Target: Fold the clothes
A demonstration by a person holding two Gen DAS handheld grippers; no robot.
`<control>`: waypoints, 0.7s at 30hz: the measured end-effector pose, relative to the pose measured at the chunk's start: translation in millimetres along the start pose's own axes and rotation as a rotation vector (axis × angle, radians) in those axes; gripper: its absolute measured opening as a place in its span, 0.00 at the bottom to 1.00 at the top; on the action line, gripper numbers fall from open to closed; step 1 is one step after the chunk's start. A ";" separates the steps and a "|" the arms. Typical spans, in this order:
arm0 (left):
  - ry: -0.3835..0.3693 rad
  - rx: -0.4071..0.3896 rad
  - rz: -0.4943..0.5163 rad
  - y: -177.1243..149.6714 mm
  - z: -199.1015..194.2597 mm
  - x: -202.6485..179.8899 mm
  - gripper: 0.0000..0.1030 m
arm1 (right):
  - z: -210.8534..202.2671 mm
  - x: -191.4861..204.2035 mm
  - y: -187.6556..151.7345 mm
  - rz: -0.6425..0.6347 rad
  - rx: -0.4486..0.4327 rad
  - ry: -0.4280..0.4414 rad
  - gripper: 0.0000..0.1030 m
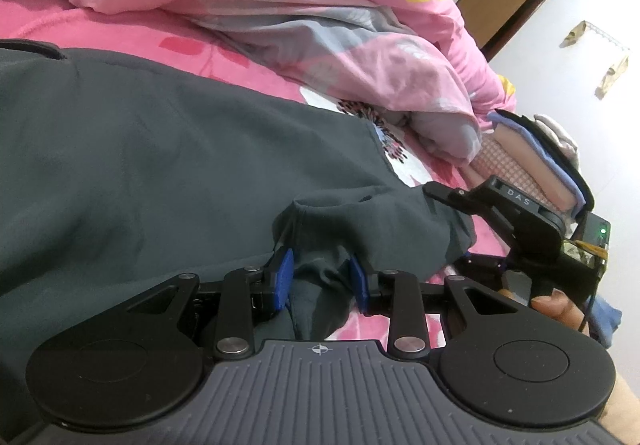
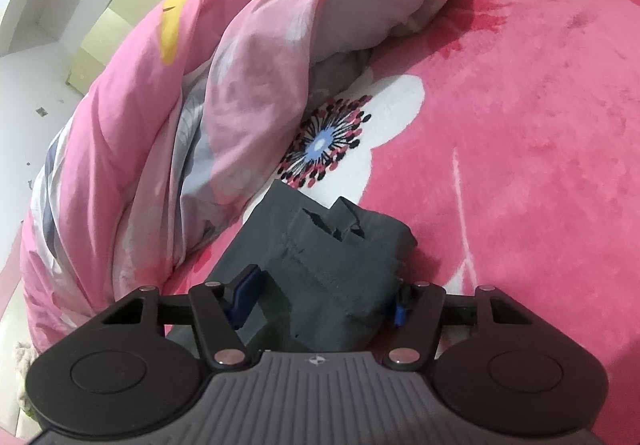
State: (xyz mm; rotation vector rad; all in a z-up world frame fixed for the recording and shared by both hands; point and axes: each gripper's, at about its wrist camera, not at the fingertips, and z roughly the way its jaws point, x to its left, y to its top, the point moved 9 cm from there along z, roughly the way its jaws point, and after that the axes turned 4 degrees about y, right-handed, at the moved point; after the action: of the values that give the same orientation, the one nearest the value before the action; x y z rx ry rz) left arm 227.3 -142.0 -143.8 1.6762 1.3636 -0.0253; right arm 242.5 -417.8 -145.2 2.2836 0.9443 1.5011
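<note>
On the bed (image 2: 520, 125), covered by a pink blanket with a large white flower print, lies a dark grey garment (image 1: 140, 149), spread flat across most of the left wrist view. A rumpled pink and grey quilt (image 1: 340, 25) is heaped along the far side of it. The left tongs (image 1: 320, 279) stand part open, their blue pads (image 1: 285, 273) either side of a bunched fold at the garment's near edge; the pads look to press the cloth lightly, though a firm grip cannot be confirmed. The right tongs (image 2: 326, 303) are spread wide, with a folded end of the same grey cloth (image 2: 332, 269) lying between the fingers, not pinched. In the left wrist view, the right tongs (image 1: 444, 195) show beside the garment's corner, with fingertips of a hand (image 1: 554, 305) on the handle.
</note>
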 end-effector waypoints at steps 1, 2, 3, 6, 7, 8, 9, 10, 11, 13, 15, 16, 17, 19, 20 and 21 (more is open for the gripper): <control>0.000 0.001 -0.002 0.1 -0.3 0.2 0.30 | 0.8 0.0 0.0 -0.006 -0.004 -0.002 0.60; 0.000 0.001 -0.004 0.3 -0.6 0.5 0.30 | 1.6 0.0 0.0 -0.012 -0.008 -0.004 0.59; 0.000 0.002 -0.006 0.2 -1.1 0.5 0.30 | 2.1 -0.2 -0.1 -0.017 -0.011 -0.007 0.58; 0.007 0.001 0.003 0.1 -1.7 -0.6 0.30 | 3.2 -1.1 -0.4 -0.030 -0.020 -0.018 0.51; 0.010 0.000 0.009 0.2 -1.6 -1.0 0.30 | 3.2 -1.7 -0.5 -0.031 -0.022 -0.021 0.48; 0.014 -0.001 0.015 0.4 -1.4 -1.4 0.30 | 3.0 -2.6 -0.6 -0.030 -0.023 -0.024 0.44; 0.017 -0.002 0.021 0.1 -1.6 -1.8 0.30 | 3.0 -4.0 -0.5 -0.030 -0.023 -0.030 0.38; 0.021 -0.003 0.027 -0.2 -1.9 -2.1 0.30 | 3.2 -5.4 -0.5 -0.030 -0.023 -0.037 0.32; 0.023 -0.004 0.031 -0.6 -2.1 -2.3 0.30 | 3.2 -5.5 -0.4 -0.032 -0.023 -0.039 0.30; 0.024 -0.004 0.035 -0.5 -1.9 -2.2 0.30 | 3.0 -5.0 -0.1 -0.038 -0.024 -0.039 0.17; 0.023 -0.004 0.033 -0.1 -1.3 -1.6 0.30 | 1.8 -1.1 0.5 -0.060 -0.030 -0.040 0.11; 0.021 -0.003 0.030 0.0 -1.3 -1.2 0.30 | -0.3 5.2 1.3 -0.094 -0.042 -0.043 0.10; 0.019 -0.003 0.028 0.1 -1.1 -0.6 0.30 | -3.2 14.9 2.0 -0.141 -0.056 -0.040 0.09; 0.014 -0.002 0.021 0.4 -1.4 0.6 0.30 | -9.4 36.5 3.2 -0.241 -0.084 -0.031 0.07; 0.013 -0.002 0.019 0.5 -1.2 0.7 0.30 | -12.5 47.4 3.7 -0.291 -0.099 -0.026 0.07; 0.012 -0.002 0.017 0.6 -0.9 0.6 0.30 | -15.8 60.9 2.4 -0.344 -0.109 -0.012 0.07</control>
State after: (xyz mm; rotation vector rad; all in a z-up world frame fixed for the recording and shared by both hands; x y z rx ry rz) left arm 227.6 -140.9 -143.3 1.6889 1.3572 -0.0043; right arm 245.1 -383.0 -92.7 1.9326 1.1521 1.3532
